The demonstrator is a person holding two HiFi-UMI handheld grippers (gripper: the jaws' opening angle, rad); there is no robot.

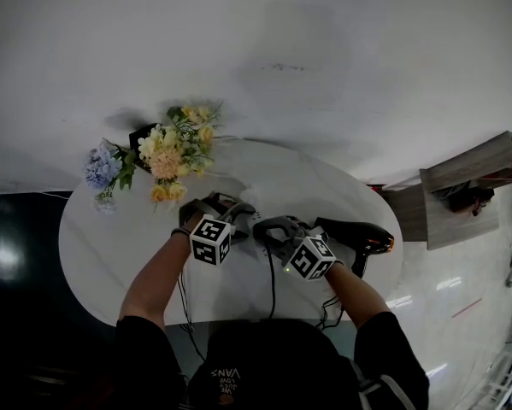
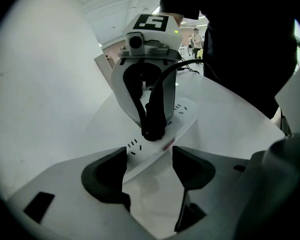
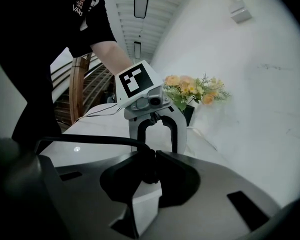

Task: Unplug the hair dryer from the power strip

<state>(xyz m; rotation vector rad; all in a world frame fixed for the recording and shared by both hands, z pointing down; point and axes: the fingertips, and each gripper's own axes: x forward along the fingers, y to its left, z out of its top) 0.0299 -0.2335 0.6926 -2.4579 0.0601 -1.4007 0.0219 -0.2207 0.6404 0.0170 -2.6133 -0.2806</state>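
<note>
A white power strip (image 2: 182, 115) lies on the round white table (image 1: 110, 237). My left gripper (image 2: 148, 155) stands over the strip's near end, with both pads against its sides, shut on it. A black plug (image 2: 153, 130) sits in a socket further along the strip. My right gripper (image 3: 154, 157) is shut on that plug, and its black cable (image 3: 89, 140) runs off to the left. In the head view both grippers, left (image 1: 232, 216) and right (image 1: 271, 231), meet at mid-table. The black hair dryer (image 1: 360, 234) lies just right of them.
A vase of yellow and peach flowers (image 1: 175, 154) and a blue bunch (image 1: 102, 169) stand at the table's far left. Black cables (image 1: 271, 290) hang over the front edge beside the person's arms. Wooden stairs (image 1: 473, 176) lie off to the right.
</note>
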